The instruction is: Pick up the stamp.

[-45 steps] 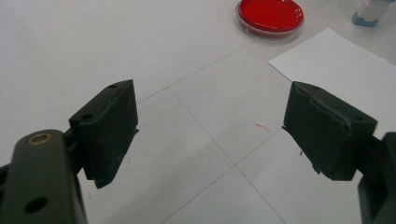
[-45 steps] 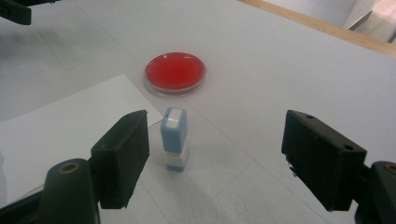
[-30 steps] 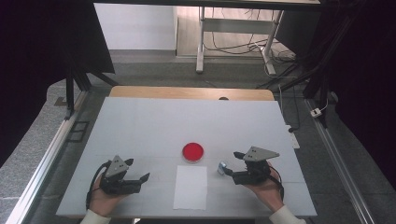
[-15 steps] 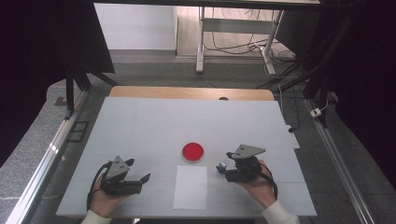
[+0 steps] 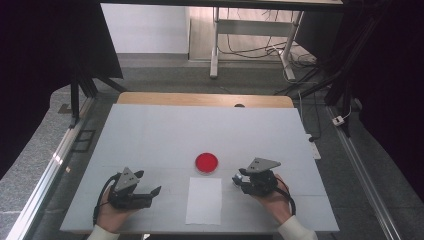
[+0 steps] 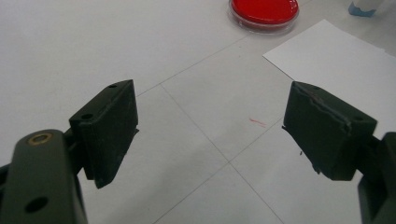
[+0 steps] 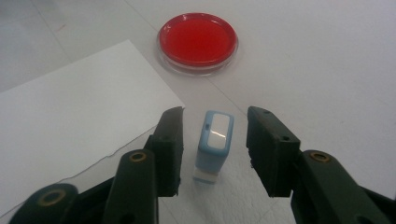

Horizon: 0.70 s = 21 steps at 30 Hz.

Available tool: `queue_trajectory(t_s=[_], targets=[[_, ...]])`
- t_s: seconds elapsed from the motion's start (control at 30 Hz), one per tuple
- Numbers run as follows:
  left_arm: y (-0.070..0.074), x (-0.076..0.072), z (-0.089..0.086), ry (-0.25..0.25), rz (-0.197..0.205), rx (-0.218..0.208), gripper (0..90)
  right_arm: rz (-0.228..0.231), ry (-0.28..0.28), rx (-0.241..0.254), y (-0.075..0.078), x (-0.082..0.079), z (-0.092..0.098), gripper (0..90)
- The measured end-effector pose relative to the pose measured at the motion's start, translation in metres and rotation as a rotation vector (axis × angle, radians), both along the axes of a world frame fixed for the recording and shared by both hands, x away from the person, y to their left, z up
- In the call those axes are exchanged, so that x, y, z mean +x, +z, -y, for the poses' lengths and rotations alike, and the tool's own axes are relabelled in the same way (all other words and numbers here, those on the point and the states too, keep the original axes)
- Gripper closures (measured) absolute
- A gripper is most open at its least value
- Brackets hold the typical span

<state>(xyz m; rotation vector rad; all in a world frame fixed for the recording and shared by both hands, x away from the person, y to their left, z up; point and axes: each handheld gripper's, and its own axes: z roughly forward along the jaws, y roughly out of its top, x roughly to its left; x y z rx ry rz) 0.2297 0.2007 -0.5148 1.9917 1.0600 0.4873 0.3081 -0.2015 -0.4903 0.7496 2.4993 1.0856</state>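
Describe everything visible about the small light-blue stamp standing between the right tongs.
The stamp is a small upright block of light-blue plastic by its look, with rounded corners, a white panel inset in its top face and a paler band at its base. It stands on the white table, just off the corner of the paper sheet, nearer than the red dish. The right tongs, which have just been closing, flank it with gaps showing on both sides.

We find no text, label, brand or number to read. The small blue stamp (image 7: 213,144) carries a pale window on top that may hold a label, but we make out no lettering there.
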Motion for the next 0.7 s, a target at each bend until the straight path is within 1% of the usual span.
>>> queue_trajectory(t_s=[0.2, 0.27, 0.33, 0.43, 0.53, 0.7], targets=[[-0.0006, 0.0003, -0.0002, 0.001, -0.001, 0.001, 17.7, -0.002, -0.005, 0.0, -0.0016, 0.0003, -0.0003, 63.6], [-0.0005, 0.0002, -0.0003, 0.003, 0.0, 0.002, 17.6, 0.005, -0.011, -0.003, -0.0019, -0.0001, -0.0002, 65.7], [-0.0007, 0.0003, -0.0005, 0.004, 0.0, 0.003, 17.6, 0.001, -0.007, 0.0, -0.0036, 0.0005, 0.0001, 69.6], [-0.0009, 0.0004, -0.0007, 0.004, -0.001, 0.004, 17.6, -0.005, -0.004, 0.002, -0.0046, 0.0008, 0.0001, 71.6], [-0.0012, 0.0006, -0.0006, 0.005, -0.002, 0.006, 17.6, 0.002, -0.002, -0.001, -0.0044, 0.0005, 0.0003, 74.6], [-0.0012, 0.0002, -0.0006, 0.002, -0.001, 0.005, 17.6, -0.006, -0.005, 0.006, -0.0042, 0.0006, 0.001, 75.6]])
